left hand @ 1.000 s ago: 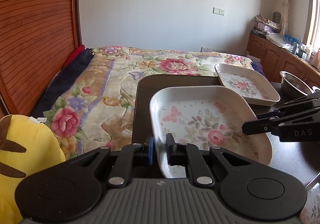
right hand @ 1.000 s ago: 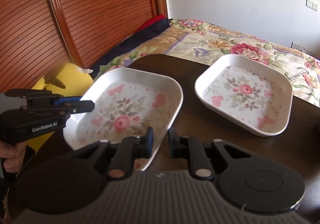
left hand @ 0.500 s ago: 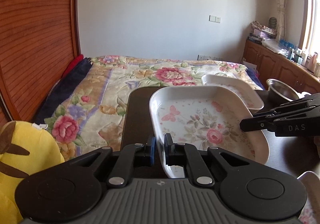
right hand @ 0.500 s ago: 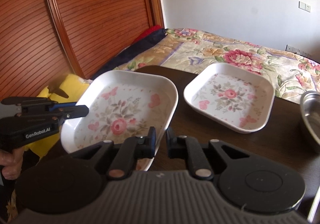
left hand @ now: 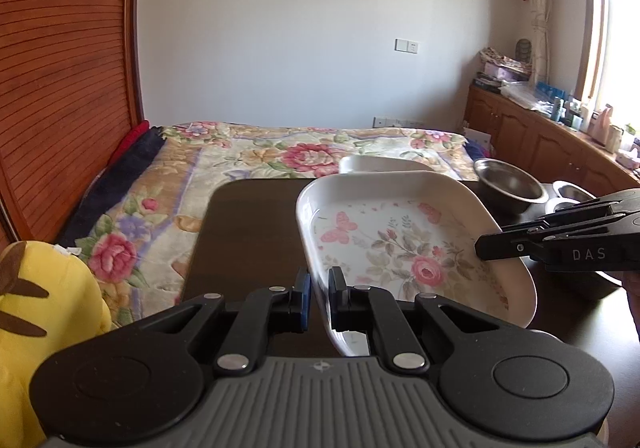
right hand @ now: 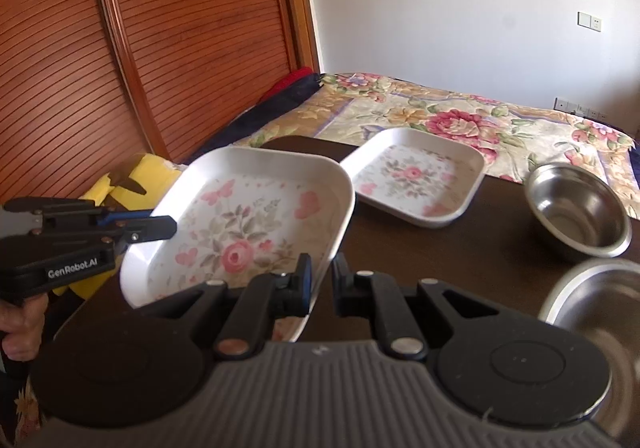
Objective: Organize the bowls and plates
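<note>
A white square plate with a rose print [left hand: 400, 240] [right hand: 248, 224] is held tilted above the dark table [right hand: 440, 256]. My left gripper [left hand: 320, 288] is shut on its left rim and shows in the right wrist view as well [right hand: 160, 226]. On the opposite rim my right gripper [right hand: 322, 274] is shut, its tip also showing in the left wrist view [left hand: 496, 244]. A second matching plate [right hand: 416, 176] [left hand: 380, 165] lies flat on the table farther back. Beside it stands a steel bowl [right hand: 580, 208] [left hand: 510, 184], and another steel bowl [right hand: 600, 308] sits nearer on the right.
A yellow plush toy [left hand: 44, 312] [right hand: 132, 184] lies left of the table. Behind the table is a bed with a floral blanket [left hand: 280, 156], against a slatted wooden wall [right hand: 160, 48]. Wooden cabinets [left hand: 540, 140] with clutter run along the right.
Both grippers have risen and drawn back with the held plate. The second plate now looks farther off, and two steel bowls have come into the right wrist view.
</note>
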The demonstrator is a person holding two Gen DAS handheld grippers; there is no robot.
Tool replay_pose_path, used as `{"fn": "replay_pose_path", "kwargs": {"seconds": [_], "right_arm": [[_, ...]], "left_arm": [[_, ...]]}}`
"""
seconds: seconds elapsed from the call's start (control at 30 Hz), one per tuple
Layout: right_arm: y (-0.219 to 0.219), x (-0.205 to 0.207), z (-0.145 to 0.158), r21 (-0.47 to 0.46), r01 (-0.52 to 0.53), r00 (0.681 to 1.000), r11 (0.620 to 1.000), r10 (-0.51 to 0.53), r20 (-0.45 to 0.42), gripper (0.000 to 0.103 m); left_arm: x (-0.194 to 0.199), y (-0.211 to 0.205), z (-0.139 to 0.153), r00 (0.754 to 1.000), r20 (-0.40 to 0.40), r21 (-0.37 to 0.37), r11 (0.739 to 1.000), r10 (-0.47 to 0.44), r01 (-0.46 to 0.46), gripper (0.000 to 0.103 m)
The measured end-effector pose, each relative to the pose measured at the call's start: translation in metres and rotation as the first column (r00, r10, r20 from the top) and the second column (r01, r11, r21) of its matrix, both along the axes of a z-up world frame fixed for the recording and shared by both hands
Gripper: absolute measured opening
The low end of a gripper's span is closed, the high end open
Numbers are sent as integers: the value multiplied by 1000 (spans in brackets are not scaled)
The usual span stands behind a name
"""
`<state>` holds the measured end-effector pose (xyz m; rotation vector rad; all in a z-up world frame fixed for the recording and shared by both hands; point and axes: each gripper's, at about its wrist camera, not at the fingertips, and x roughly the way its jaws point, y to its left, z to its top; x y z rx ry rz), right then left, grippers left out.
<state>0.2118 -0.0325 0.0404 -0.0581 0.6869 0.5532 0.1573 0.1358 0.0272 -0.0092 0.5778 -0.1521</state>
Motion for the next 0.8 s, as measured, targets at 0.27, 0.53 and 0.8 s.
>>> {"fn": "replay_pose_path", "kwargs": {"seconds": [0.27, 0.53, 0.8], "right_arm": [[-33, -31, -9, 4, 21, 1000, 1000, -21, -7, 13], [-54, -58, -14, 13, 42, 999, 999, -42, -8, 13], [-62, -81, -20, 9, 36, 999, 999, -36, -2, 13]], "left_arm": [[-30, -31, -4, 999, -13, -4, 999, -32, 32, 10], [-59, -53, -12, 998, -37, -5, 998, -55, 55, 10], [-84, -60, -19, 997, -57, -10, 998, -59, 59, 10]]}}
